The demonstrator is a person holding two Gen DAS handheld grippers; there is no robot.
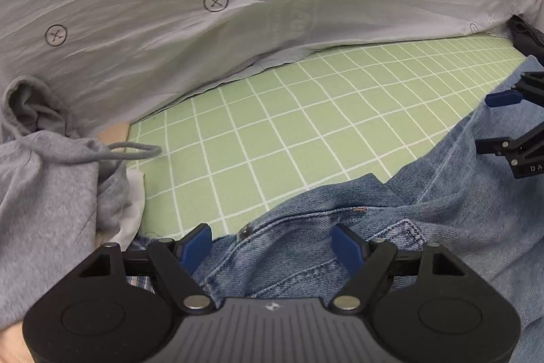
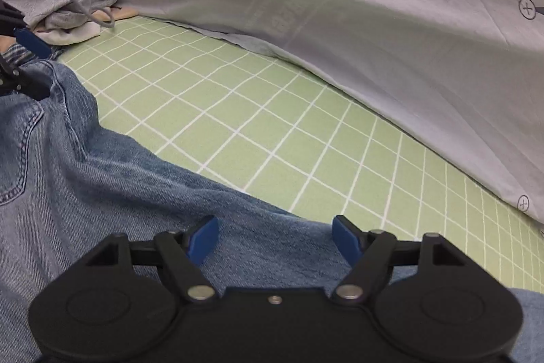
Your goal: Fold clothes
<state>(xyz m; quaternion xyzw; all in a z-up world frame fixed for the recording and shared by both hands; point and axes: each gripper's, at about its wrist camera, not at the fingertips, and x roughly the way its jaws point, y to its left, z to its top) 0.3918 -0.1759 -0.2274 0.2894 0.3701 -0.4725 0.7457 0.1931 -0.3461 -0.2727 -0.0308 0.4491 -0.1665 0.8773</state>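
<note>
We hold both claws wide open and gripping nothing, the left claw [image 1: 273,242] and right claw [image 2: 275,237] over blue jeans [image 2: 102,179] on the green checked surface [image 2: 238,111].

A green cloth [image 1: 306,125] with a white grid is covering the work surface; a pale grey sheet [image 2: 408,39] printed with carrots and crossed circles is rising behind it; a bright patch is showing at the right view's top left.

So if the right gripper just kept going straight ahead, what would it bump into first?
Probably the jeans under its open fingers, then green checked mat, finally the carrot-print sheet. Depth is uncertain.
</note>
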